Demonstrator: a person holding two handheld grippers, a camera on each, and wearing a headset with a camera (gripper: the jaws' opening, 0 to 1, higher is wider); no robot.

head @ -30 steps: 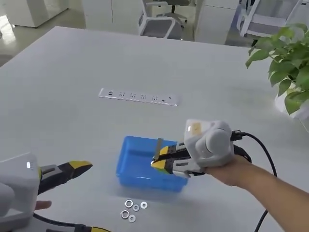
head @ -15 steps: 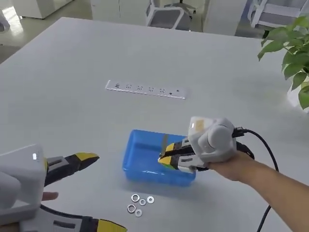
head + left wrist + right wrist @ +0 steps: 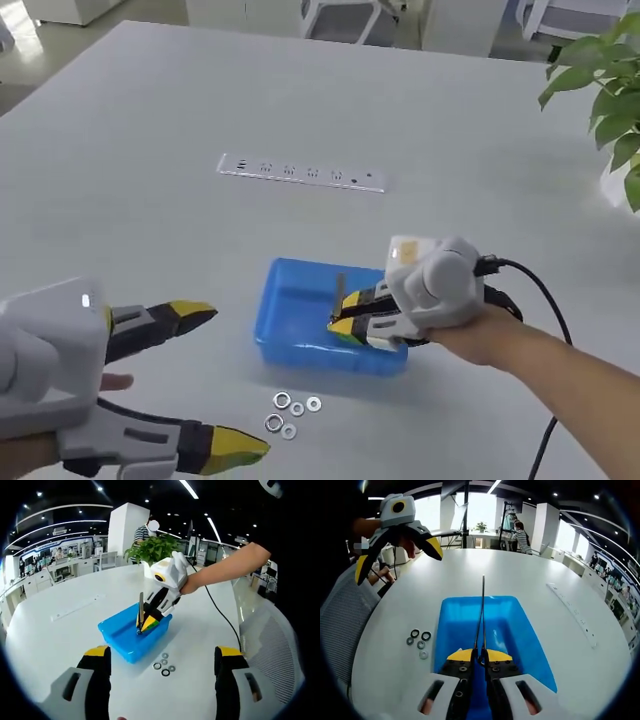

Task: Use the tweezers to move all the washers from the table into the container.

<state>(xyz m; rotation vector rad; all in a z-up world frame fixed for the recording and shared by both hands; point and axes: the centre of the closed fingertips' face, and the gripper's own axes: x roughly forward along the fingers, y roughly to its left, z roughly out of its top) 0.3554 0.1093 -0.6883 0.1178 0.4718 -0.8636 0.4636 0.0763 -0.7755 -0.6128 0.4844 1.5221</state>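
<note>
A blue container (image 3: 300,335) sits on the white table. Several small metal washers (image 3: 291,413) lie on the table just in front of it. My right gripper (image 3: 343,326) is shut on thin tweezers (image 3: 338,294), which point out over the container's inside (image 3: 520,630); the right gripper view shows the tweezers (image 3: 482,610) as a closed line, with the washers (image 3: 418,640) to its left. My left gripper (image 3: 228,384) stands open near the table's front left, nothing between its jaws, and faces the washers (image 3: 164,667) and the container (image 3: 125,640).
A white power strip (image 3: 300,173) lies farther back on the table. A potted plant (image 3: 610,90) stands at the far right edge. A cable trails from the right gripper over the person's arm. Office chairs stand beyond the table.
The left gripper has come forward, so both its jaws now show in the head view. The right gripper still holds the tweezers over the container. The head camera has shifted slightly.
</note>
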